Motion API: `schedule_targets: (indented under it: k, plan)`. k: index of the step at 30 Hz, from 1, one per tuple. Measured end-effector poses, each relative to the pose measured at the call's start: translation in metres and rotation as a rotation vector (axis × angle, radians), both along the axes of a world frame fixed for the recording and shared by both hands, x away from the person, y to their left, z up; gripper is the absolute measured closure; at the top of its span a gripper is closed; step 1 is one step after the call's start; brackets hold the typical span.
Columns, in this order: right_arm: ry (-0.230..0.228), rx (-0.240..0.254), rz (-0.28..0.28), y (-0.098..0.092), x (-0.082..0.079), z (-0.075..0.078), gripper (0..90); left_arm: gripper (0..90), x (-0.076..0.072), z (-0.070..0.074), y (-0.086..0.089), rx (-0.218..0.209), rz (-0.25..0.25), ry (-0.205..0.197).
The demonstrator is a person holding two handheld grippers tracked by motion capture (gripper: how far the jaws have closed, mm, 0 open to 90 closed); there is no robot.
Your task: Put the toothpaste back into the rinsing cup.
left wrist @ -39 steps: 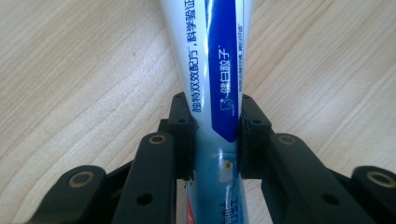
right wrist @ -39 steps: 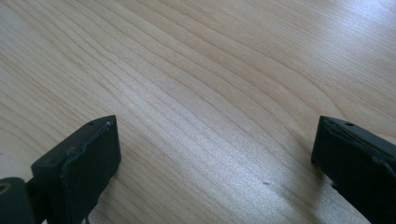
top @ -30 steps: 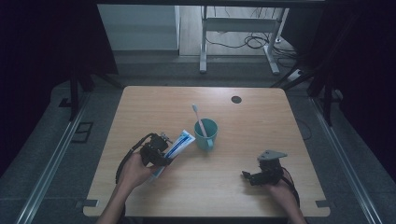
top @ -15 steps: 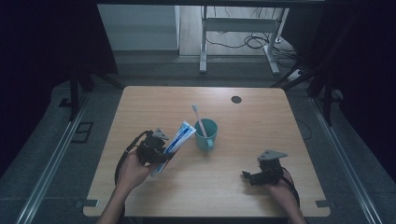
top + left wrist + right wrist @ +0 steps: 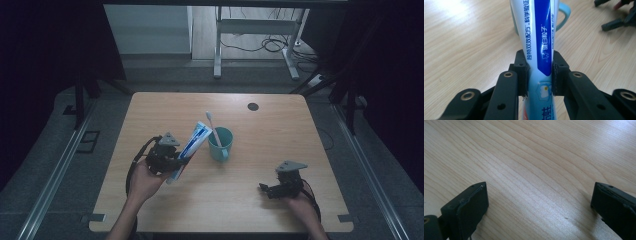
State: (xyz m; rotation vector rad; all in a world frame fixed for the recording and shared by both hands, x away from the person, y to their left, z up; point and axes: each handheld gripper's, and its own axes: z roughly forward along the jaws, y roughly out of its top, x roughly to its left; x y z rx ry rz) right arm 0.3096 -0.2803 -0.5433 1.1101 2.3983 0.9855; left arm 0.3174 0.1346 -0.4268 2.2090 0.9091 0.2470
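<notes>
Clamped in the left tongs, a white-and-blue plastic toothpaste tube: jaws closed in on its lower body from both sides, pads pressing the flattened faces, as seen close up in the left gripper view. Just left of centre in the high view, tilted, top end leaning up and right toward the rim of the teal plastic mug but not yet over the opening. Probably on the way into that mug. To do it well: keep the squeeze steady and no harder, since the soft tube dents under the pads; bring the upper end above the rim before swinging the tube upright; aim for the free side of the opening, away from what already stands there; lower until the bottom end rests inside, then let go. Worth watching the handle side and the light mug itself, apt to tip or slide if nudged from the left. Inside the mug, a white plastic toothbrush, leaning up and left, head clear above the rim; otherwise nothing to make out within. Lower right of the high view, the right tongs low over the pale wooden tabletop, jaws spread wide with nothing between them, bare wood grain showing there in the right gripper view.
</notes>
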Motion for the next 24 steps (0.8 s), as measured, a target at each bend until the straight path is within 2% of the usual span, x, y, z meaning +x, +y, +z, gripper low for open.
schedule_targets:
  k: [15, 24]
  plan:
    - [0.000, 0.000, -0.001, 0.000, 0.000, 0.000, 1.0, 71.4, 0.004, 0.015, -0.009, -0.107, 0.017, -0.067]
    - [0.001, -0.001, 0.001, 0.000, 0.000, 0.000, 1.0, 71.4, 0.011, 0.021, -0.023, -0.142, 0.025, -0.114]
